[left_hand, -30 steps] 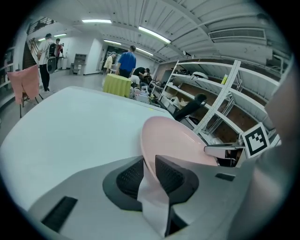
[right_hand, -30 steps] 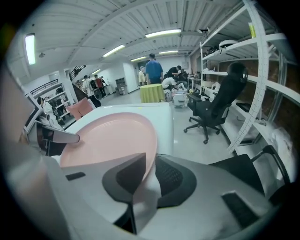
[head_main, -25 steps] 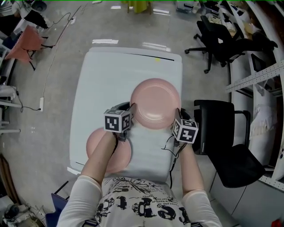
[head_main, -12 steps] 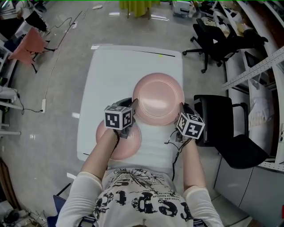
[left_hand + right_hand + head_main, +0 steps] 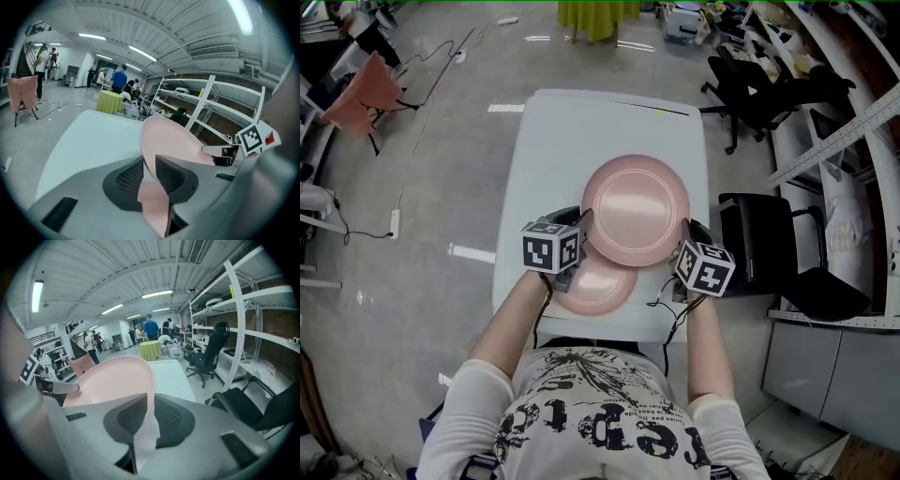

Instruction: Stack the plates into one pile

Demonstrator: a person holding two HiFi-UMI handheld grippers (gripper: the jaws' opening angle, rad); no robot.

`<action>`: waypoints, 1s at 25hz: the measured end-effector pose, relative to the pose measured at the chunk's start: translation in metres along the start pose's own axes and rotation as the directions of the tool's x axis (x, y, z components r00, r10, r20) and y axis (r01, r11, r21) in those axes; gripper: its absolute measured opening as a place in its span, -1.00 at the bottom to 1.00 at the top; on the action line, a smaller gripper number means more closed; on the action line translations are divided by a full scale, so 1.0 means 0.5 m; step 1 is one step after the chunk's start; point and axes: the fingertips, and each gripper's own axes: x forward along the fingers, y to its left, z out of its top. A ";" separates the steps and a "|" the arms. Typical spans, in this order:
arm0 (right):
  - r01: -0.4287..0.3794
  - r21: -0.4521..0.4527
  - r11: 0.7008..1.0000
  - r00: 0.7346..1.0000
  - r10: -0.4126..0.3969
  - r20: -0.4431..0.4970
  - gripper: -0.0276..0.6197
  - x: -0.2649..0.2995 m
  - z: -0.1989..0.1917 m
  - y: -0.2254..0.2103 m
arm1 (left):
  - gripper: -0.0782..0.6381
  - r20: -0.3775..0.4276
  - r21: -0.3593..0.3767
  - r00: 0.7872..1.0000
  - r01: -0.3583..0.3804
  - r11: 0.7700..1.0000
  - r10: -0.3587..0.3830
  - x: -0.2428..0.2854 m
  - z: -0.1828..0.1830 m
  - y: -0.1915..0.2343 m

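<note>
A pink plate (image 5: pixel 635 209) hangs above the white table (image 5: pixel 609 122), gripped on opposite rims by both grippers. My left gripper (image 5: pixel 582 225) is shut on its left rim, and the rim runs between the jaws in the left gripper view (image 5: pixel 149 169). My right gripper (image 5: pixel 682 236) is shut on the right rim, which is pinched between the jaws in the right gripper view (image 5: pixel 148 420). A second pink plate (image 5: pixel 598 287) lies flat on the table near its front edge, partly covered by the held plate and by my left gripper.
A black office chair (image 5: pixel 778 262) stands close to the table's right side, with metal shelving (image 5: pixel 844 131) beyond it. Another black chair (image 5: pixel 750 84) is at the back right. People stand far off around a yellow-green table (image 5: pixel 108 101).
The held plate has moved left and nearer, so it now overlaps the plate lying on the table. Both grippers keep their hold on its rims.
</note>
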 end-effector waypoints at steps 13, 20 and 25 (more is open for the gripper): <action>-0.002 0.000 1.000 1.000 0.002 -0.020 -0.75 -0.111 -0.144 0.225 | -0.52 -0.028 -0.004 1.000 -0.007 1.000 0.007 -0.228 -0.139 0.114; 0.018 0.004 1.000 0.998 -0.018 -0.058 -0.75 -0.147 -0.228 0.262 | -0.52 -0.065 -0.020 0.998 -0.011 1.000 0.009 -0.281 -0.215 0.130; 0.022 0.009 1.000 0.994 -0.021 -0.104 -0.74 -0.140 -0.288 0.252 | -0.52 -0.090 -0.032 0.996 -0.023 0.999 0.020 -0.275 -0.265 0.131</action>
